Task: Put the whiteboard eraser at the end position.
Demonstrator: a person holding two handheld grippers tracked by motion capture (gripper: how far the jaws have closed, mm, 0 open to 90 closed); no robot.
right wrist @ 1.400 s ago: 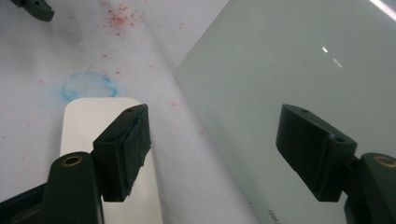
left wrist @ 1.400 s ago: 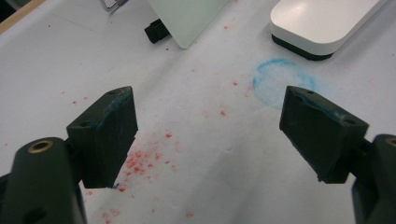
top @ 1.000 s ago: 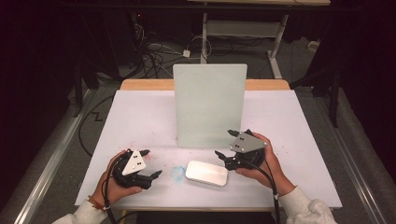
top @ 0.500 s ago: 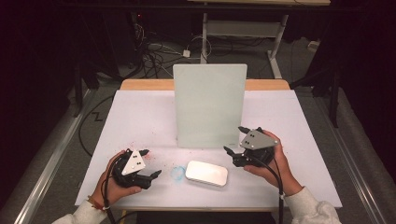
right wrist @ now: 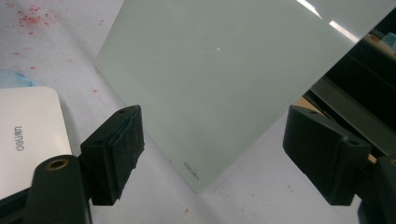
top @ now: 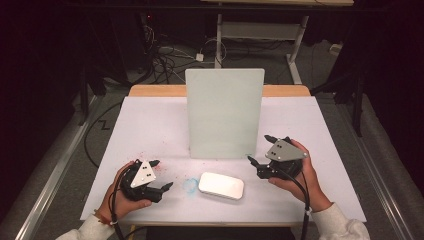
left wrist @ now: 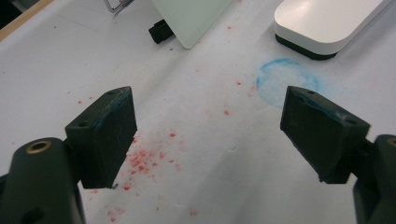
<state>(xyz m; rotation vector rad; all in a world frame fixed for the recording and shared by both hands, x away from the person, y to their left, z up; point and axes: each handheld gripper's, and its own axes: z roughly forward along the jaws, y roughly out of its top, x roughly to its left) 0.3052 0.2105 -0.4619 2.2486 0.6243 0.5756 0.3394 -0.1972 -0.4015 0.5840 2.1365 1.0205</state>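
Covering wooden table point(top: 150, 90) — stained white sheet point(top: 150, 130)

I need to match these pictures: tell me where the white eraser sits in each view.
High view: white eraser lies front centre, between the two hand-held grippers.
Left gripper view: eraser at top right.
Right gripper view: eraser at the left edge.
Shared landmark: the upright pale board, behind the eraser.
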